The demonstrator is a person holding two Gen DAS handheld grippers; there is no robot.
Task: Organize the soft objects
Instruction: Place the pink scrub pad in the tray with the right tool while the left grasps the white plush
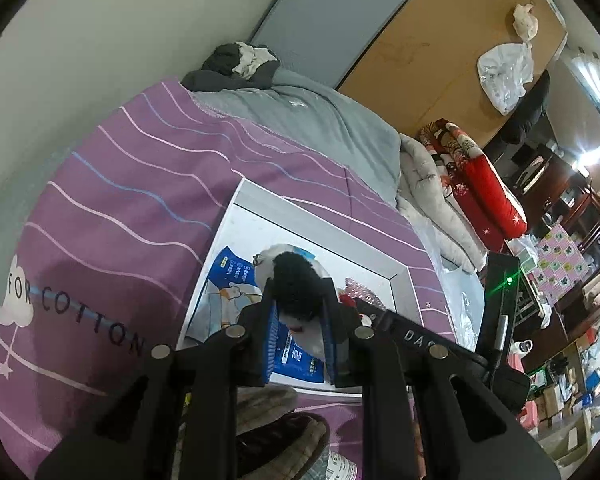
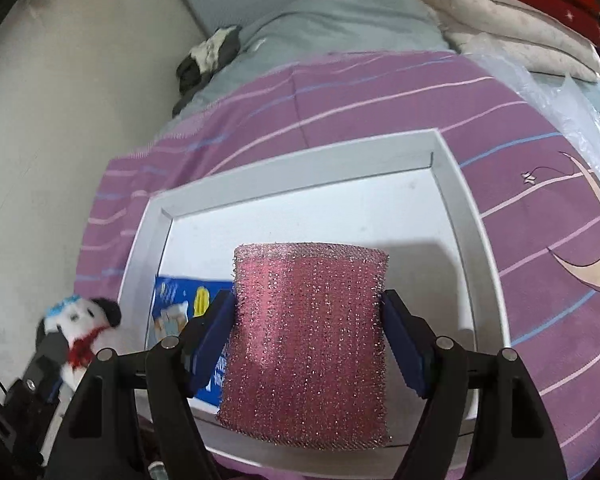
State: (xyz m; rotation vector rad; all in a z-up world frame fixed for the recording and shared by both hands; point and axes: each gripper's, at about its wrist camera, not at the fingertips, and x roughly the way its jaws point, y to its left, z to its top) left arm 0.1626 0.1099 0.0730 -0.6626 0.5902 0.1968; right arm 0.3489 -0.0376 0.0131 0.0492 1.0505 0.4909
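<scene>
Holding both items above the white tray [image 2: 466, 216] on the purple bedspread [image 2: 340, 92], evidently for sorting: the right gripper [image 2: 308, 328] pinches a pink glitter sponge [image 2: 308, 340] by its sides over the tray's near edge. The left gripper [image 1: 298, 312] clamps a plush toy [image 1: 296, 284] above the blue packet [image 1: 230, 280] lying by the tray's left edge; neither is set down yet.
</scene>
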